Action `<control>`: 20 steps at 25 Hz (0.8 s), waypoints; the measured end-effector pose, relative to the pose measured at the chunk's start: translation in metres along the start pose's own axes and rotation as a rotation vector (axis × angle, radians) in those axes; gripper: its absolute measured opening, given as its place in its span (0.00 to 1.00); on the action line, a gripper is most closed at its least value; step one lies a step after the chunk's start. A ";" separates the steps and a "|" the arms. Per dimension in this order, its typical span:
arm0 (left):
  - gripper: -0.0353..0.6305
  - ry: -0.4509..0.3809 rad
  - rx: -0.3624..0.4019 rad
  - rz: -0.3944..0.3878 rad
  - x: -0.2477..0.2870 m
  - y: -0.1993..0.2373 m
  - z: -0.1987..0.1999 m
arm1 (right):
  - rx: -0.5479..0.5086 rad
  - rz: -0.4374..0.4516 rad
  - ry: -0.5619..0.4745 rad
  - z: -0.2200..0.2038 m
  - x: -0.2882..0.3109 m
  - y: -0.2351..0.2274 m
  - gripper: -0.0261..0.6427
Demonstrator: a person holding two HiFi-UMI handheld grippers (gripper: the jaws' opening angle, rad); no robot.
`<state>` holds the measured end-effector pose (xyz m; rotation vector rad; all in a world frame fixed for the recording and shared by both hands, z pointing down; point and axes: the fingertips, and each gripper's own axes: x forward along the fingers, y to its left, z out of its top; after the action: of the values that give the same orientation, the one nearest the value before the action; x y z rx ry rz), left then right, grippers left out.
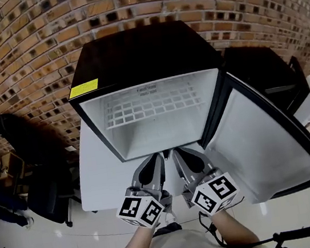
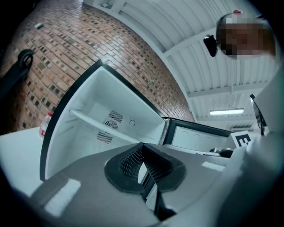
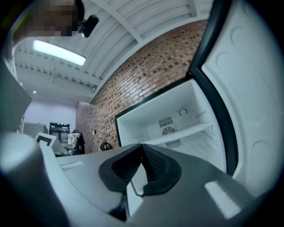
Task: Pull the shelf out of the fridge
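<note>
A small black fridge (image 1: 139,53) stands on a white table (image 1: 96,175) with its door (image 1: 262,145) swung open to the right. Inside the white cavity a white wire shelf (image 1: 149,105) lies across the middle, seen as a white bar in the left gripper view (image 2: 100,125) and the right gripper view (image 3: 184,133). My left gripper (image 1: 161,155) and right gripper (image 1: 175,152) hang side by side just in front of the fridge's lower front edge, apart from the shelf. Both are shut with nothing between the pads (image 2: 143,148) (image 3: 142,150).
A brick wall (image 1: 17,49) runs behind the fridge. A dark box-like unit (image 1: 262,70) sits to the right behind the open door. Dark bags and a chair (image 1: 33,162) stand on the floor to the left. A bottle (image 2: 44,124) stands left of the fridge.
</note>
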<state>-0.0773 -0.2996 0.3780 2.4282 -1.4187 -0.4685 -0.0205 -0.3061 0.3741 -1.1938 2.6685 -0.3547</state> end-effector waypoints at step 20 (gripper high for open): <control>0.27 -0.200 -0.711 0.042 0.057 0.134 0.018 | 0.704 -0.063 -0.114 -0.010 0.097 -0.070 0.23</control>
<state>-0.1631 -0.4146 0.4080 1.8091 -1.1071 -1.0251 -0.0374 -0.4223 0.3963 -1.0158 2.1087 -1.0830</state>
